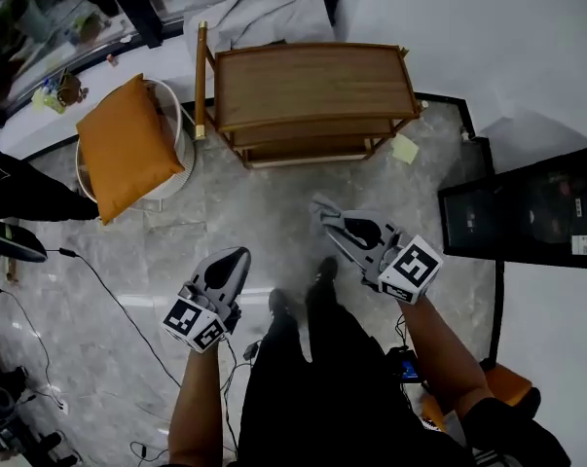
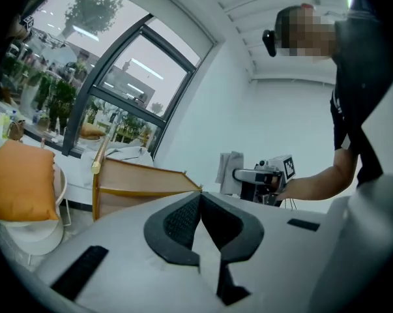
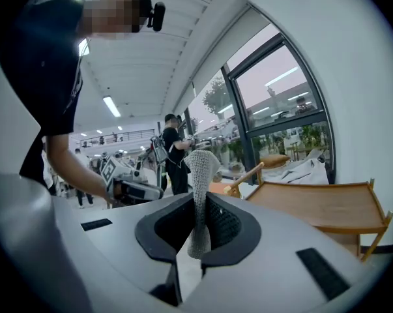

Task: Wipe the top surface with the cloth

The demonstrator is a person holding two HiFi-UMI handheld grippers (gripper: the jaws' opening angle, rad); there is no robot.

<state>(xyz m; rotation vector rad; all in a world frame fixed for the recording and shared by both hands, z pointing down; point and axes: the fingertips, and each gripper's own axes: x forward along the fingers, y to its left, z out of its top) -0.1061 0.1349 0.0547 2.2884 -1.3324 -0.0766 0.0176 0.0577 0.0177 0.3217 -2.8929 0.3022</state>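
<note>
Right gripper view showed the right tool [image 3: 196,214] clamped on a grey knit cloth [image 3: 201,168], which stuck up from between its jaws. The left tool [image 2: 201,204] had its jaws pressed together. Both hung over the floor [image 1: 244,202], cloth well apart from the wooden bench [image 1: 312,81].

Two tongs [image 1: 240,254] [image 1: 327,212], one cloth [image 3: 199,175], one wooden table [image 1: 312,81], one orange cushion [image 1: 128,144], one yellow note [image 1: 406,149].

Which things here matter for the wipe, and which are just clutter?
Job:
cloth, shut in the right gripper
shelf top
left gripper, shut, empty

Lying about:
cushion
sheet
black box
yellow note
floor cable
</note>
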